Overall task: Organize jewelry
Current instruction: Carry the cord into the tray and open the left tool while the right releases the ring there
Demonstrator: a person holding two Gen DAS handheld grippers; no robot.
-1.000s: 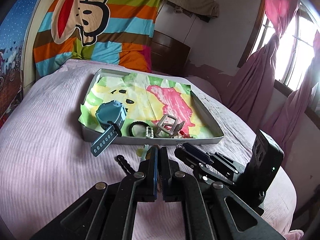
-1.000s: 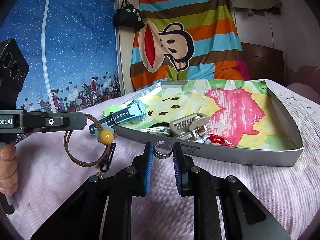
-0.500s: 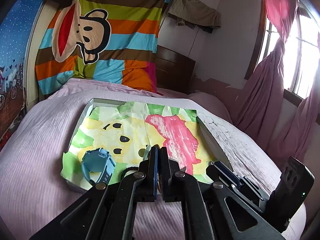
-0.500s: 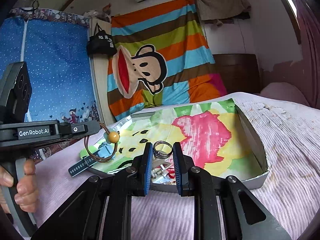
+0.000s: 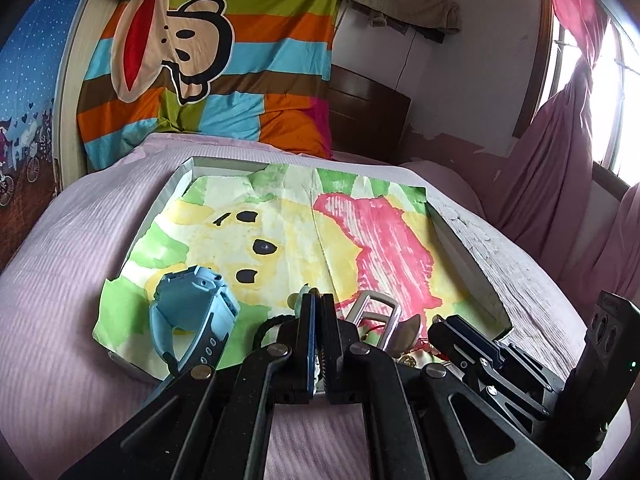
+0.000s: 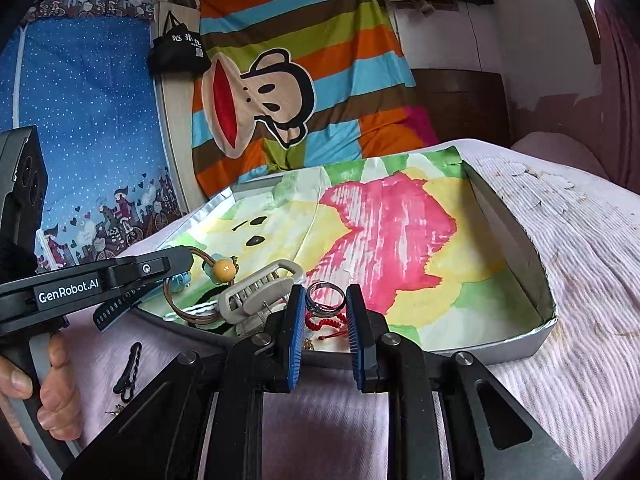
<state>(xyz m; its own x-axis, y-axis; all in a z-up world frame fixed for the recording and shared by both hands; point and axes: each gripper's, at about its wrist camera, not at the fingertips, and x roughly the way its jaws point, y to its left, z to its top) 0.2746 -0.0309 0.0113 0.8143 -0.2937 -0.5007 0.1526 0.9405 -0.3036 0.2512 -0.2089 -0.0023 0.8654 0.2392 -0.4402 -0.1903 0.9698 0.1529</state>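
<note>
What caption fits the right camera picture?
Right gripper holds a silver ring over the tray of jewelry.

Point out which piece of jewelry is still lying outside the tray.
The small black clip, alone on the pink bedspread left of the right tool. The blue watch and red cord bracelet lie inside the tray.

Black tool (image 6: 322,308), blue-padded fingers (image 6: 295,336)

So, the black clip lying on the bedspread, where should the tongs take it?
Grip the black clip across its narrow middle, coming from above. It lies flat and long on the pink bedspread, outside the tray, with free space on both sides.
</note>
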